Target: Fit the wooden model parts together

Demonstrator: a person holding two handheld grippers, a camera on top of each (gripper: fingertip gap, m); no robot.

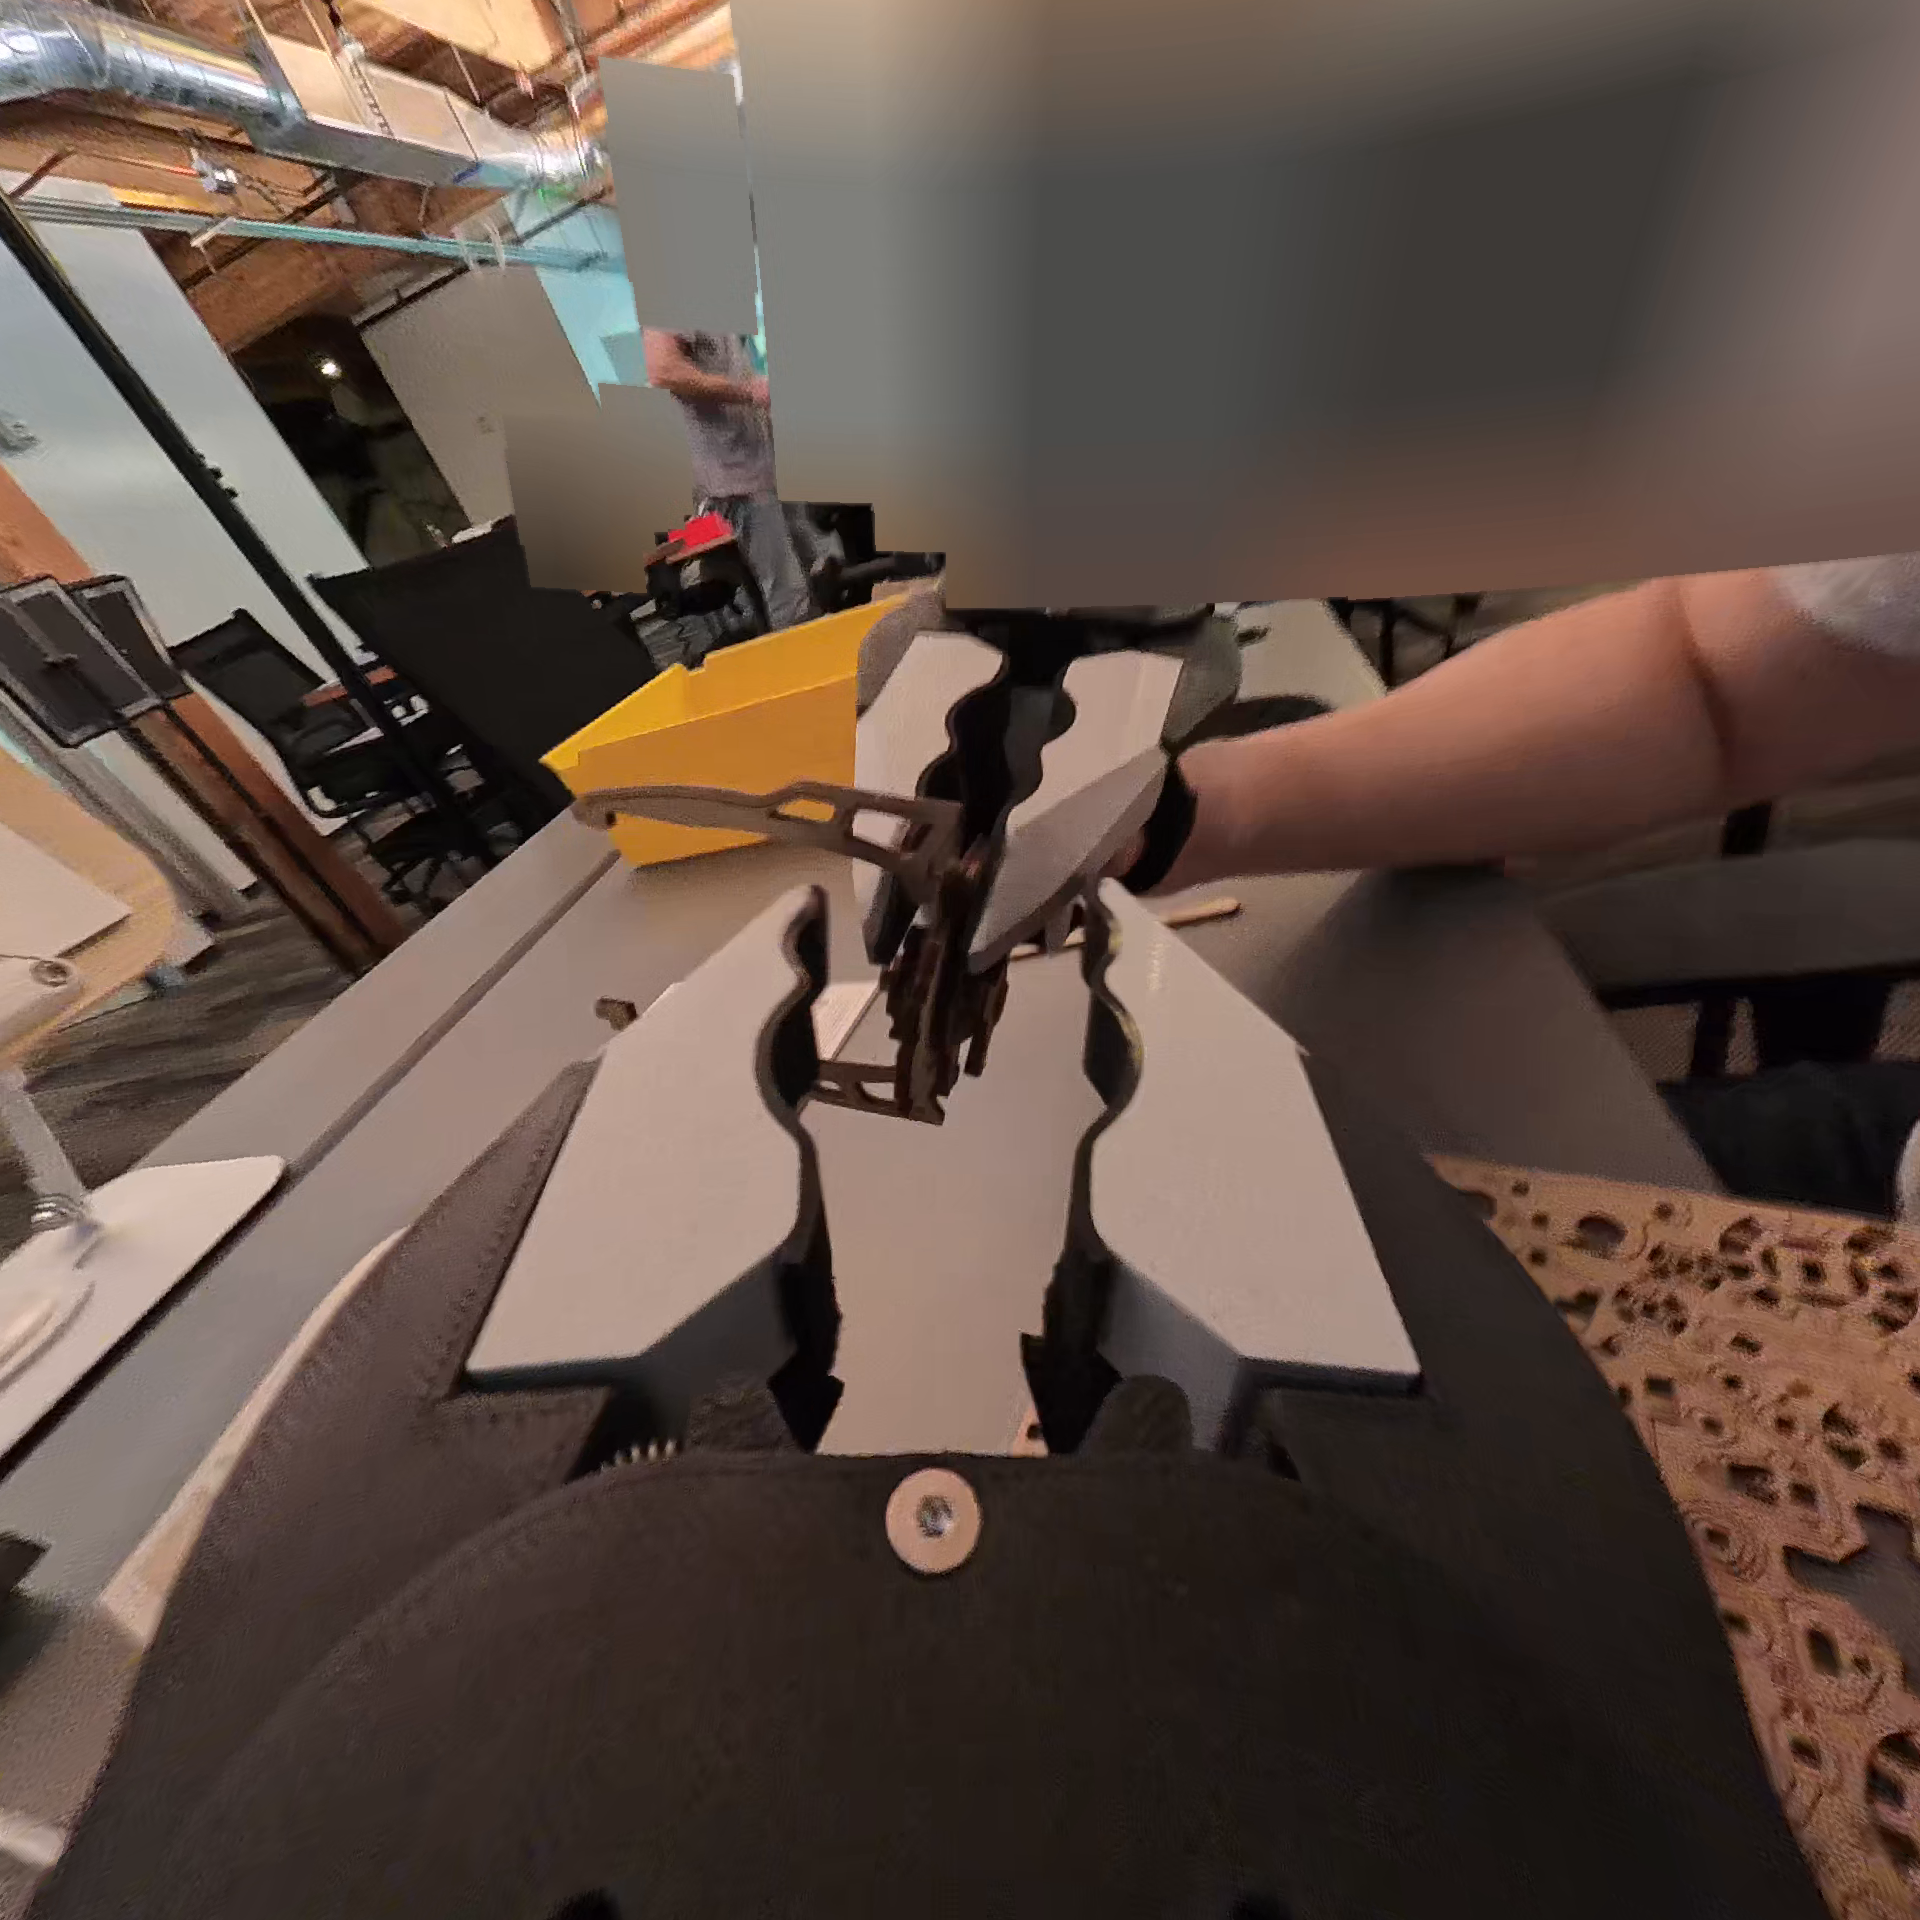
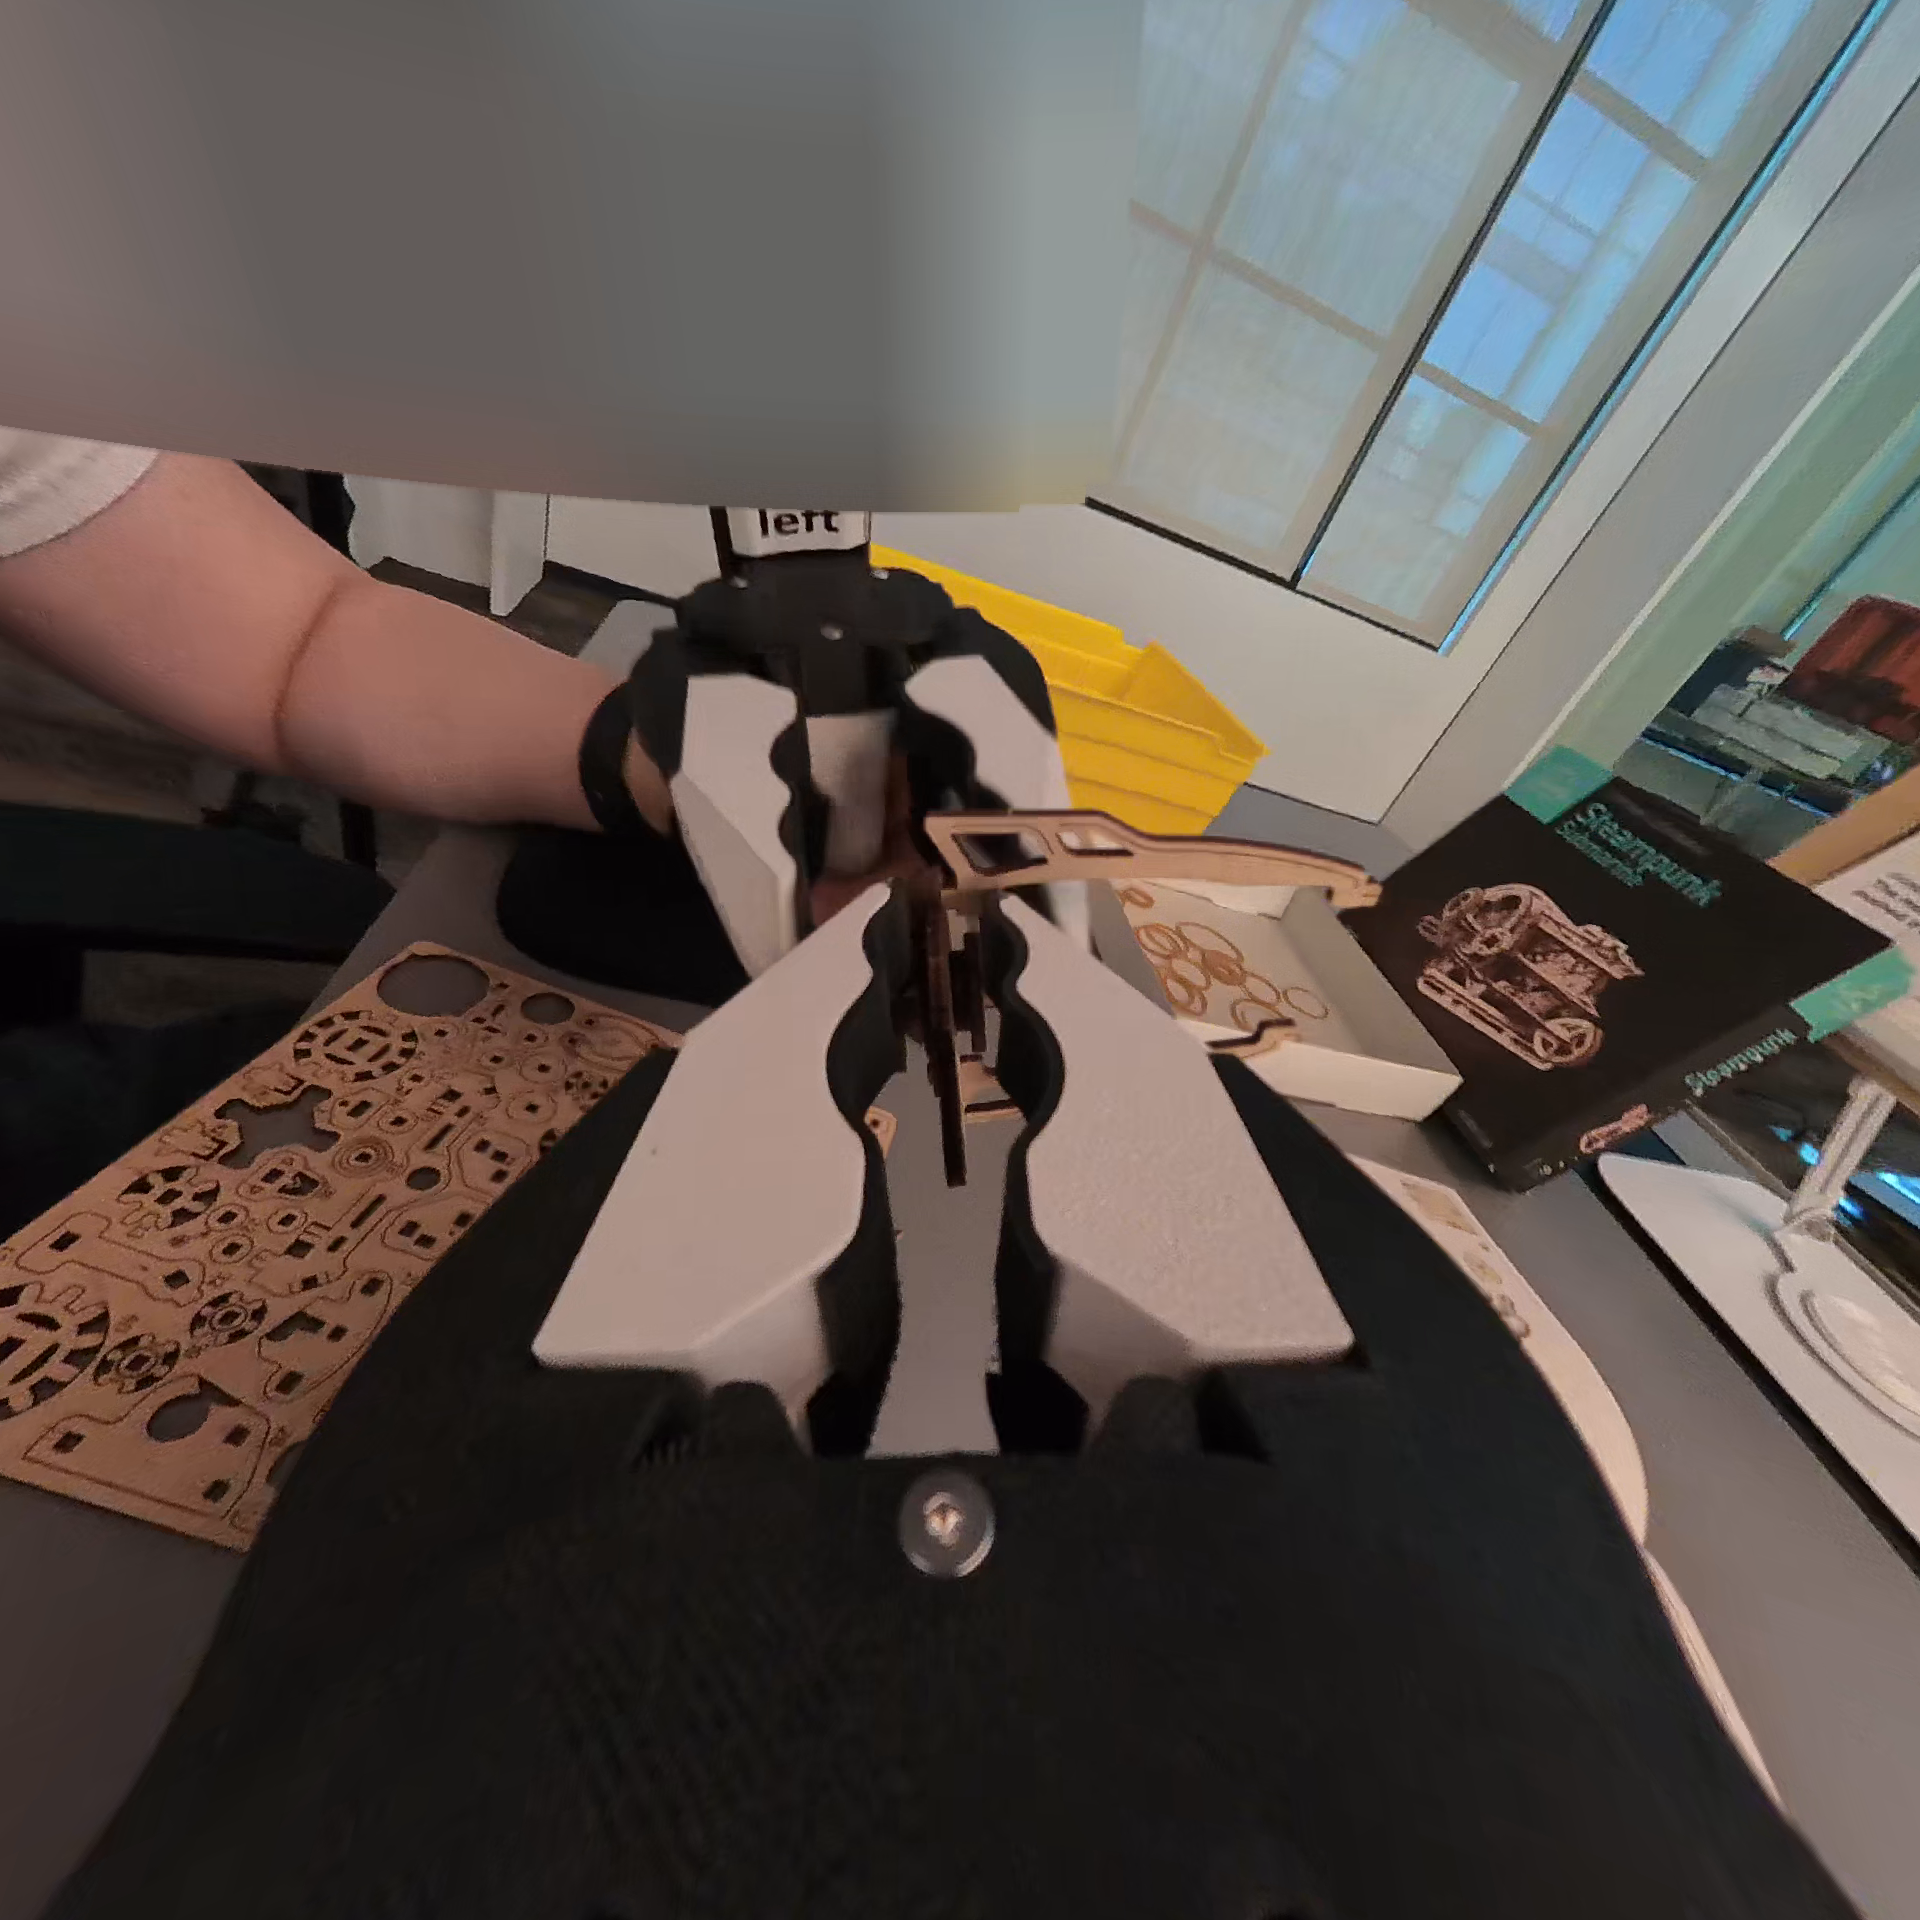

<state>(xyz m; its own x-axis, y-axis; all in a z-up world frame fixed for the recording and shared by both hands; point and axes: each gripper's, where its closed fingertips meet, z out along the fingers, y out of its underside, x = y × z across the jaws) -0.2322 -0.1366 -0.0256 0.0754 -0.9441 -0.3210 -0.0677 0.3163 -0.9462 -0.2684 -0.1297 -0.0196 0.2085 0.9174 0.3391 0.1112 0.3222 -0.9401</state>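
A dark wooden model assembly point(image 1: 940, 1008) of stacked laser-cut plates hangs above the grey table point(image 1: 416, 1039). A long pale wooden arm point(image 1: 727, 810) sticks out of it to the left. My right gripper point(image 1: 935, 873) comes in from the far side and is shut on the assembly's upper part. In the right wrist view the assembly point(image 2: 940, 1039) sits between the right gripper's point(image 2: 940, 914) tips, with the arm point(image 2: 1143, 862) pointing right. My left gripper point(image 1: 951, 914) is open, its fingers on either side of the assembly, which touches only the left finger point(image 1: 790, 1039).
A yellow bin point(image 1: 727, 748) stands behind the grippers. A punched-out wooden sheet point(image 2: 260, 1164) lies on the table. A white tray with rings point(image 2: 1299, 997), a black box point(image 2: 1621, 966) and a white stand base point(image 2: 1766, 1299) lie to the right. A person's forearm point(image 1: 1455, 748) reaches in. Less than 4 cm separates the two grippers' tips.
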